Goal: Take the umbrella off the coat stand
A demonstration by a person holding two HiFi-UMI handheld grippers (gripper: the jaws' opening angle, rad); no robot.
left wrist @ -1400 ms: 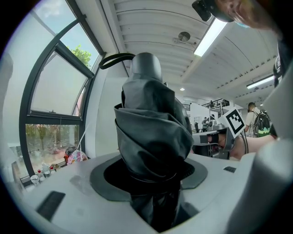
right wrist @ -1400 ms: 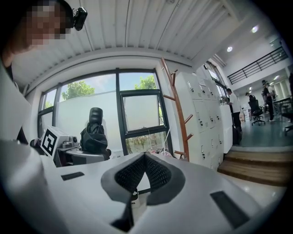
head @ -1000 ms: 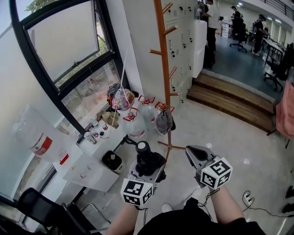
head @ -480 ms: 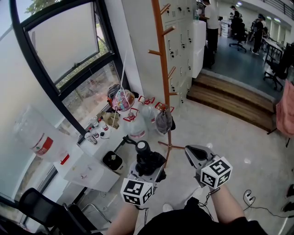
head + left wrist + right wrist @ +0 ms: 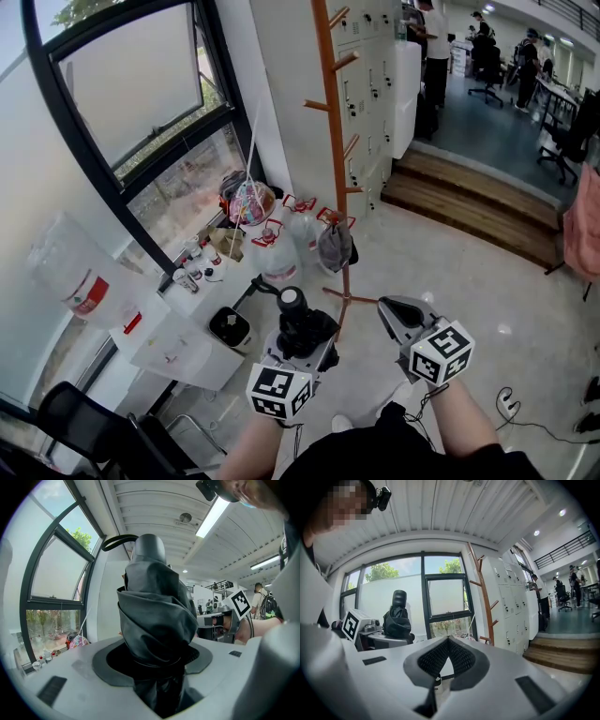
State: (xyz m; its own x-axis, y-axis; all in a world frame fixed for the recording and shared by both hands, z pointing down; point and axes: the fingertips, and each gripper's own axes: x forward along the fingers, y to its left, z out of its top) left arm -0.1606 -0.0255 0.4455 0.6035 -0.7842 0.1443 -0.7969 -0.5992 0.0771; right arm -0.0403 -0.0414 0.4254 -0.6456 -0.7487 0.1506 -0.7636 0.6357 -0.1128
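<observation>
Head view: noted left gripper (image 5: 300,347) low at centre, gripping a folded black umbrella (image 5: 298,319), held upright with cap end up. Noted umbrella off the coat stand (image 5: 330,112) and clear of its pegs, with the orange pole rising just beyond. Observed a grey bundle (image 5: 335,248) against the lower pole, kind not determined. Noted right gripper (image 5: 394,309) beside the left, apart from the umbrella. Recorded a window (image 5: 131,94) at left, lockers (image 5: 375,56) behind the stand and wooden steps (image 5: 469,202) at right. Left gripper view: found fingers (image 5: 70,667) clamped on the umbrella's bunched fabric from either side. Noted a strap (image 5: 115,539) looping from the top. Right gripper view: found fingers (image 5: 436,658) closed together at the tips, with nothing between. Noted umbrella in the left gripper at frame left and stand upright right of centre, well apart.
</observation>
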